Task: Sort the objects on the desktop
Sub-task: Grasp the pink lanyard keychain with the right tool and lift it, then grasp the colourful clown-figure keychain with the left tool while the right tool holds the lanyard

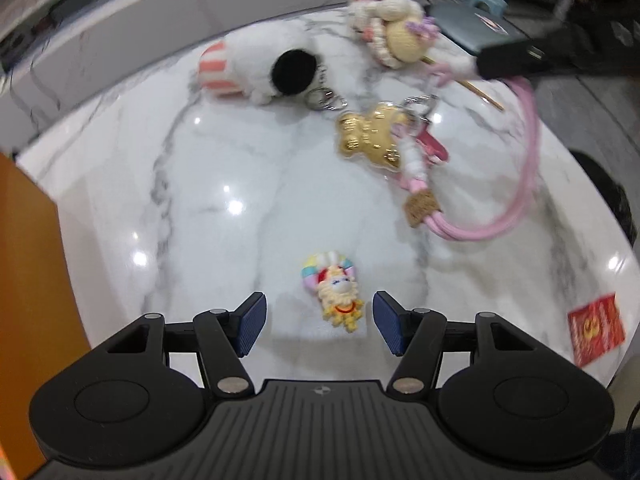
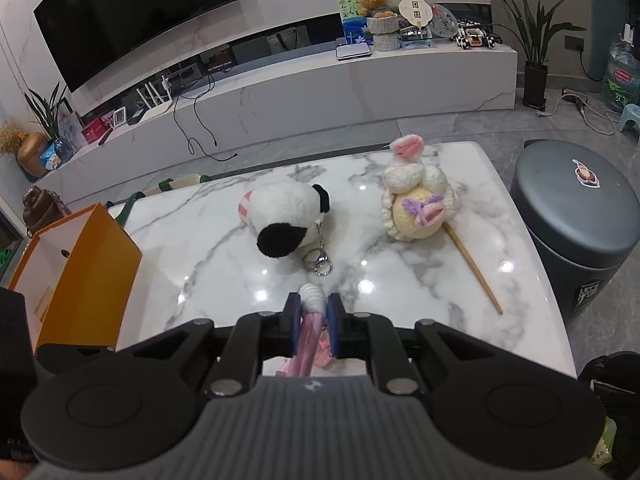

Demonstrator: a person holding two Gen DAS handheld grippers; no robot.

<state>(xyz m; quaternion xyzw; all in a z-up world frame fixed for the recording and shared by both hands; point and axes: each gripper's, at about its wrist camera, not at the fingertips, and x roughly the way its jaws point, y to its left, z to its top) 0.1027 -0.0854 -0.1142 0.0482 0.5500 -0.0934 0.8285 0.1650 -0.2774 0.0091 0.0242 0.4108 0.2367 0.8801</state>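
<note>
On the far left one orange box [image 2: 76, 268] is seen, standing open at the edge of the marble table [image 2: 400, 280]. Beside it, towards the middle, one white plush [image 2: 286, 216] with black patches and a pink striped end is lying on its side; a chain with two metal rings [image 2: 318, 266] is attached to it and rests on the marble. Further right one crocheted rabbit [image 2: 412, 200] on a wooden stick [image 2: 474, 268] is laid down, the stick pointing to the near right corner. Off the table at the right one dark round bin [image 2: 580, 224] is standing on the floor.

In the left wrist view the left gripper [image 1: 320, 322] is held above the table with its jaws parted and nothing gripped. One small colourful figure [image 1: 334, 292] is lying flat on the marble between and just ahead of the two blue pads [image 1: 252, 324], not touched by them. Beyond it one gold bear charm [image 1: 370, 138] is seen, joined to one pink cord [image 1: 528, 168] with a brown tag [image 1: 422, 206]. At the right edge one red card [image 1: 596, 328] is lying.

The right gripper [image 2: 314, 324] is clenched on the pink cord, which is pressed between its pads and hangs down below them. It cannot be told whether the bear charm is lifted or resting on the table.
</note>
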